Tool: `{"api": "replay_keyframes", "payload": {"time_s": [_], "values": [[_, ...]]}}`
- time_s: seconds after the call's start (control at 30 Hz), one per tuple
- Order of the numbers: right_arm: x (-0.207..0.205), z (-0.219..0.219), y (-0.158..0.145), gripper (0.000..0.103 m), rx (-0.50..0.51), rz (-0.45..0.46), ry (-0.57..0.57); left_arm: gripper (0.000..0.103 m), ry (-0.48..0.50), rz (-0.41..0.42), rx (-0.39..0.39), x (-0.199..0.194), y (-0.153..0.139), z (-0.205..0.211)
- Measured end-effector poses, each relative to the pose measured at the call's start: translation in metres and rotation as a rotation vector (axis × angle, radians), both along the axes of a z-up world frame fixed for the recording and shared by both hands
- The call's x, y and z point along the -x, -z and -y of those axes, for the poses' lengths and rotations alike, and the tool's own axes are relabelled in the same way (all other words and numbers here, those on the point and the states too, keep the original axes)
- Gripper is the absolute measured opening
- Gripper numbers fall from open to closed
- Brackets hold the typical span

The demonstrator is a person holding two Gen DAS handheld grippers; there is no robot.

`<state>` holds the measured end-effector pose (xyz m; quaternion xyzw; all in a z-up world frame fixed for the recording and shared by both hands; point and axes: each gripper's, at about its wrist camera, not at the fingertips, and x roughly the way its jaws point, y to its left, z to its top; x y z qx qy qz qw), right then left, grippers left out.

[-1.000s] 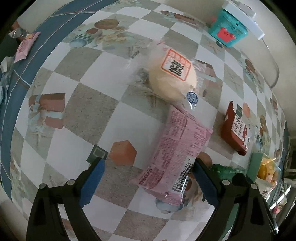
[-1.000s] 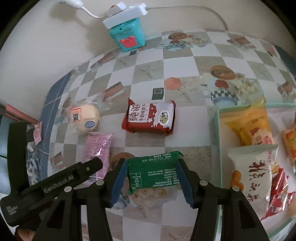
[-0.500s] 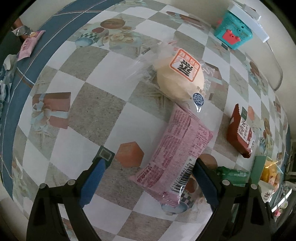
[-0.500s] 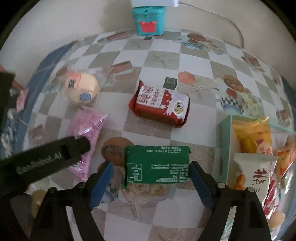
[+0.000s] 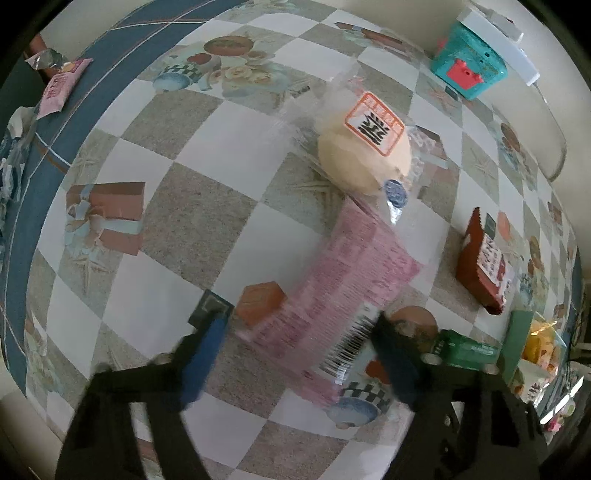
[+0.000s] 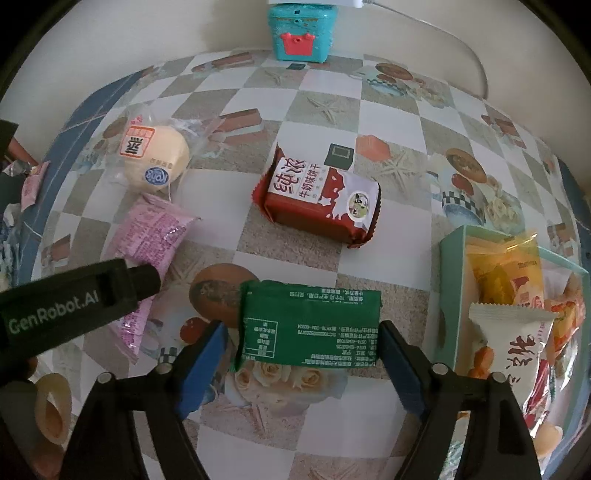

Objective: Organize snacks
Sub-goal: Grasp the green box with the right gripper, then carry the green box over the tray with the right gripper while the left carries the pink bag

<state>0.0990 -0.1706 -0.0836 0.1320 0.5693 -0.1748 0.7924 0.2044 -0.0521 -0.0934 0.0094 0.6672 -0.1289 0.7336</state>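
My left gripper (image 5: 299, 332) is open, its blue-padded fingers on either side of the near end of a pink snack packet (image 5: 340, 280) that lies on the checkered tablecloth. My right gripper (image 6: 301, 347) is open around a green packet (image 6: 310, 325) lying flat, its pads apart from the packet's ends. A round bun in clear wrap (image 5: 365, 155) lies just beyond the pink packet (image 6: 147, 236). A red-and-white biscuit pack (image 6: 321, 199) lies in the middle of the table. The left gripper's black body (image 6: 74, 299) shows in the right wrist view.
A pale green tray (image 6: 452, 291) at the right holds several snack bags. A teal toy box (image 6: 301, 29) and a white power strip stand by the back wall. A small pink packet (image 5: 59, 86) lies at the table's far left edge.
My right gripper has opened wider around the green packet and turned to face the back wall. My left gripper has come closer over the pink packet, and its view is blurred by motion.
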Motion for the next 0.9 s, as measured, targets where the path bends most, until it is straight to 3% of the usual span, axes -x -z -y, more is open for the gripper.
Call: {"api": "replay_keyframes", "payload": {"time_s": [0.33,0.9], "values": [[0.015,0.02,-0.015,0.068,-0.037,0.042,0.014,0.06,-0.012,0.027,0.002,0.007,-0.019,0.0],[0.056,0.036,-0.105,0.068,-0.006,0.232,0.085,0.058,-0.019,0.198,0.08,0.038,-0.103,0.007]]}}
